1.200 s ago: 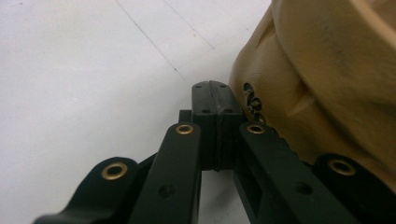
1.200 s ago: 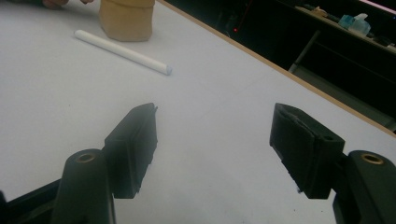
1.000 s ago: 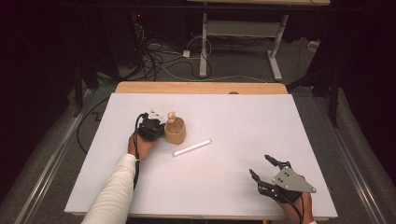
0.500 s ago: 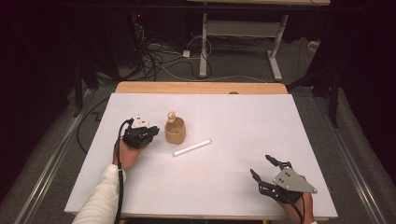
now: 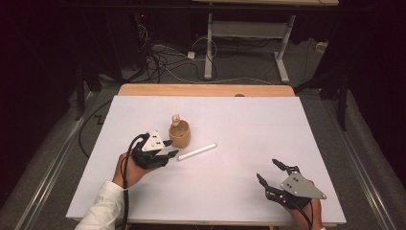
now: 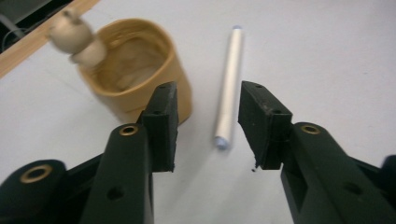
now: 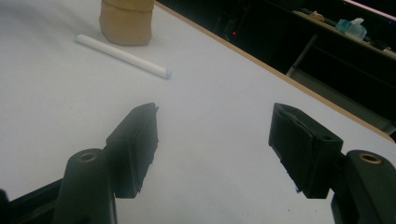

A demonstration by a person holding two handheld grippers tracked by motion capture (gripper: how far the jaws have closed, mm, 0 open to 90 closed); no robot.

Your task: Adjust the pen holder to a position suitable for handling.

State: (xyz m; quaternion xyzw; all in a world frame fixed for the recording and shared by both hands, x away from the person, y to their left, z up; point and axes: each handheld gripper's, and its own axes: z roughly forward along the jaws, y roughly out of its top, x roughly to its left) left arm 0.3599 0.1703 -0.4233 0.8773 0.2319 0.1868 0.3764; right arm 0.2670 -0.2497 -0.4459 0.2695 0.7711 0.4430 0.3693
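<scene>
The left gripper [image 5: 173,147] hovers low over the table [image 5: 249,120], held in a hand [image 5: 128,171] with a white sleeve [image 5: 103,211] behind it. Its jaws stand apart and have just been opening, with nothing between them. In the left gripper view [image 6: 208,100] the pads frame a strip of bare table. The stick [image 6: 231,79] lies flat just ahead of that gap, nearer the right-hand jaw, its closest end just short of the pad tips and its length running away from the gripper. It touches neither jaw. The cup [image 6: 121,100] stands upright just ahead of the left-hand jaw, partly hidden by that pad, and whether it touches the pad cannot be told. A peg [image 6: 74,39] with a round head sticks out of the cup at its far rim, blurred. From above, the cup [image 5: 181,135] is just beyond the left gripper's tips, the peg [image 5: 176,120] rises at its far side, and the stick [image 5: 197,152] stretches from beside the tips toward the right gripper [image 5: 267,169], well short of it. The right gripper rests near the table's near edge, its jaws wide apart and empty. In its own view [image 7: 215,116] only bare table lies between the pads, while the stick [image 7: 121,56] and cup [image 7: 127,23] sit well ahead, off to the left
</scene>
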